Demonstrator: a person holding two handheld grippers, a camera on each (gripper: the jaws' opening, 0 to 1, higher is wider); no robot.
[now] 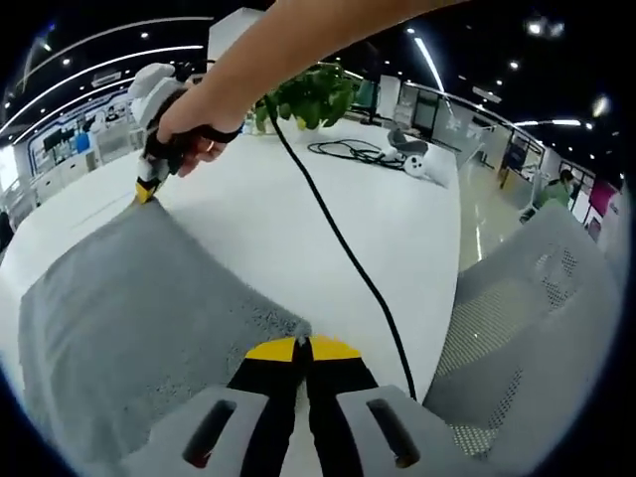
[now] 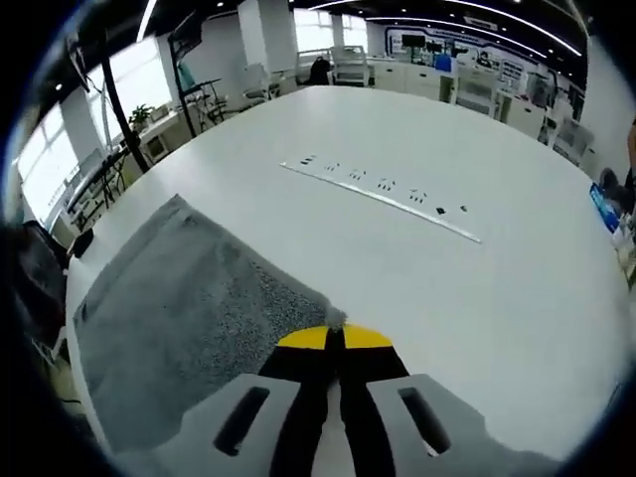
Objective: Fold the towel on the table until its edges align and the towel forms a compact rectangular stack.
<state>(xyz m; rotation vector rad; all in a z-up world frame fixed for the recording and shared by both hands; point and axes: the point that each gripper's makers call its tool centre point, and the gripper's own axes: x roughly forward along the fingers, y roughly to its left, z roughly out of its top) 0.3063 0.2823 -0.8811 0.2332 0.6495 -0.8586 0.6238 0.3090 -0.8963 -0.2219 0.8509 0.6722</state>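
We see a wide white table [image 2: 517, 298] with a long strip [image 2: 383, 194] of sockets set into it, far beyond the fingers; a green plant [image 1: 313, 94] and a coil of black cable [image 1: 348, 151] stand at its far end; a mesh chair [image 1: 537, 298] waits beside it; ceiling light strips [image 1: 429, 62] glow overhead; bright windows [image 2: 129, 84] line one wall.
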